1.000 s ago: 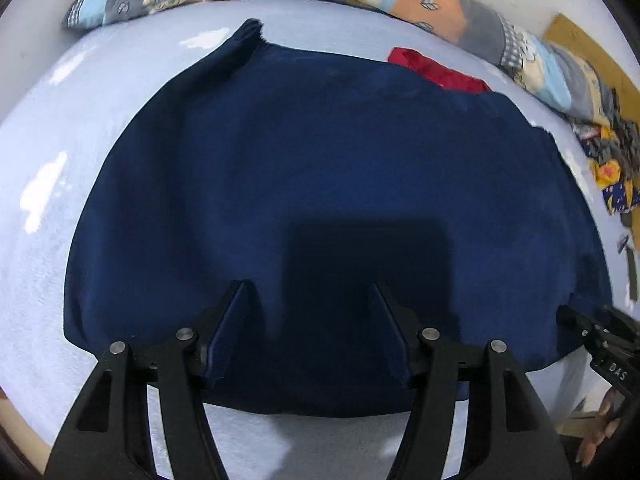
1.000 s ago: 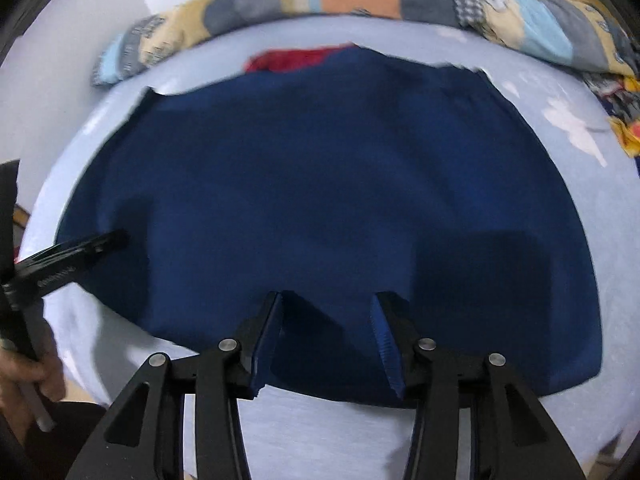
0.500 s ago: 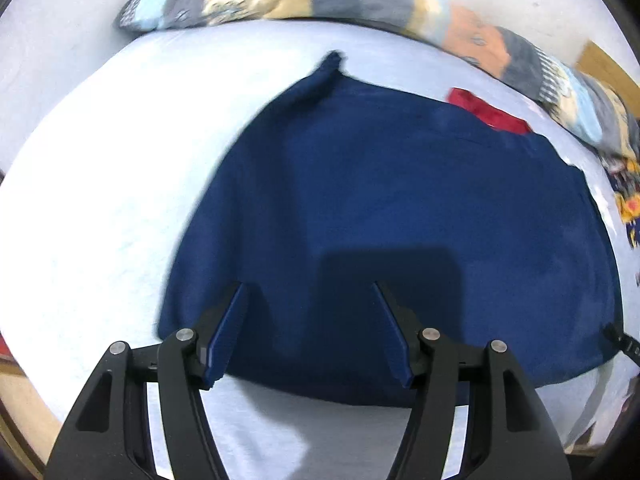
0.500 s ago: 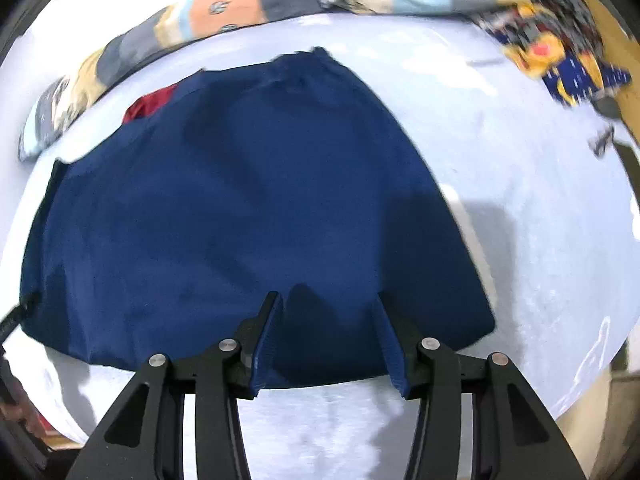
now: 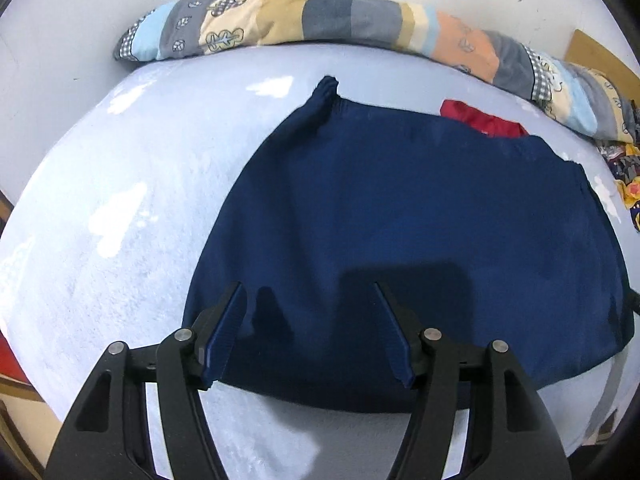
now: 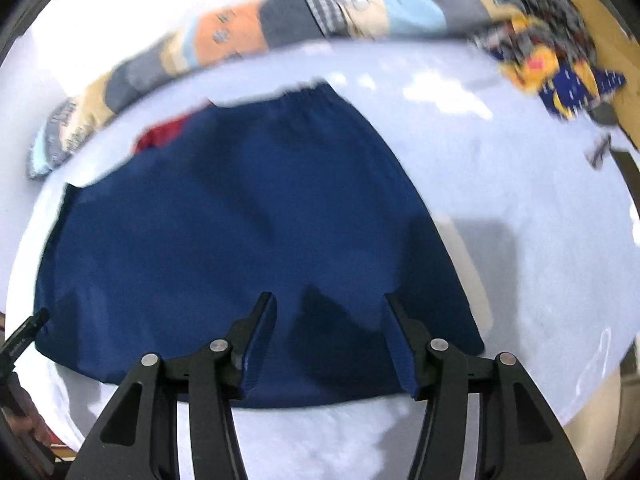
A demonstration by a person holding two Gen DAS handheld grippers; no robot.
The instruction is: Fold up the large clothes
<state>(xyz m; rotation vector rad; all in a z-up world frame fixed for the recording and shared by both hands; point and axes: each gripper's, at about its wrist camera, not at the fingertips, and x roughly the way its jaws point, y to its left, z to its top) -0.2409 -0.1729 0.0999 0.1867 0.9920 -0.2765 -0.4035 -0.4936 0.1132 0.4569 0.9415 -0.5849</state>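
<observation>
A large navy garment (image 5: pixel 400 220) lies spread flat on the bed, with an elastic band along its far edge (image 6: pixel 308 94). My left gripper (image 5: pixel 308 286) hovers open over the cloth's near left part, close to the near hem, with nothing between its fingers. Over the near right part my right gripper (image 6: pixel 329 295) has its jaws opening; the cloth lies below them and the pads do not press on it. The black tip of the left gripper (image 6: pixel 22 338) shows at the garment's left corner in the right wrist view, with a hand (image 6: pixel 24 424) below it.
The bed has a pale blue sheet (image 5: pixel 140 200). A rolled patchwork quilt (image 5: pixel 320 20) runs along the far side by the wall. A red garment (image 5: pixel 484 122) peeks out behind the navy one. Several colourful clothes (image 6: pixel 552 68) are piled at the far right.
The left view has swung towards the garment's left edge, the right view has rolled and swung towards its right edge. The right gripper's jaws stand wider apart than before.
</observation>
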